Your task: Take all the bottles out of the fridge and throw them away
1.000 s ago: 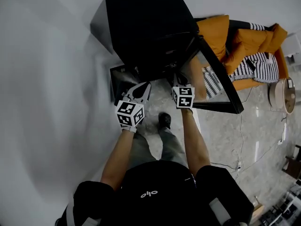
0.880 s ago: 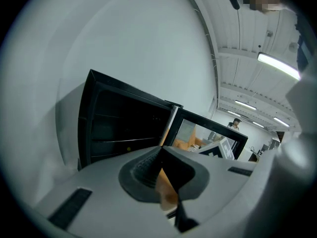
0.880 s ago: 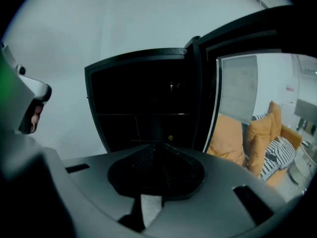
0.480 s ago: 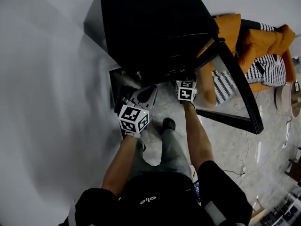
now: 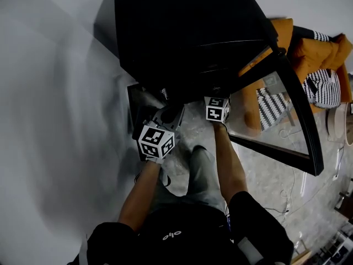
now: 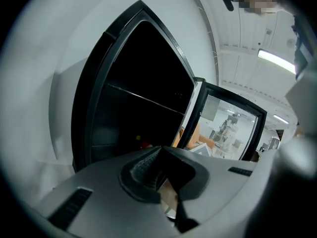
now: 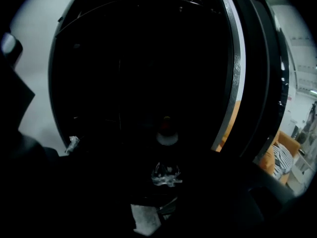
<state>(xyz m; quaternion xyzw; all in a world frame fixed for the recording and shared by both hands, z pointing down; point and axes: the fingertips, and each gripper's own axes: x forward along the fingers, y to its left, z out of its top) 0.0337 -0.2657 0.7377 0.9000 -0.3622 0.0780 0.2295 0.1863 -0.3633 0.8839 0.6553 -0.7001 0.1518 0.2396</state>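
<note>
Your right hand-held gripper (image 7: pixel 164 198) has just been opening its jaws, nothing between them; the left hand-held gripper (image 6: pixel 162 168) is closed, empty. The bottle (image 7: pixel 167 138) stands ahead, low in the fridge (image 5: pixel 182 32) (dark there). It is probably light, crushable plastic, so grip mid-body gently.

Glossy black fridge (image 5: pixel 187 32), glass door (image 5: pixel 267 112) — reflective

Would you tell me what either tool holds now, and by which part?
Nothing: the left tool is shut empty; the right tool's jaws have just been opening, with nothing between them.
</note>
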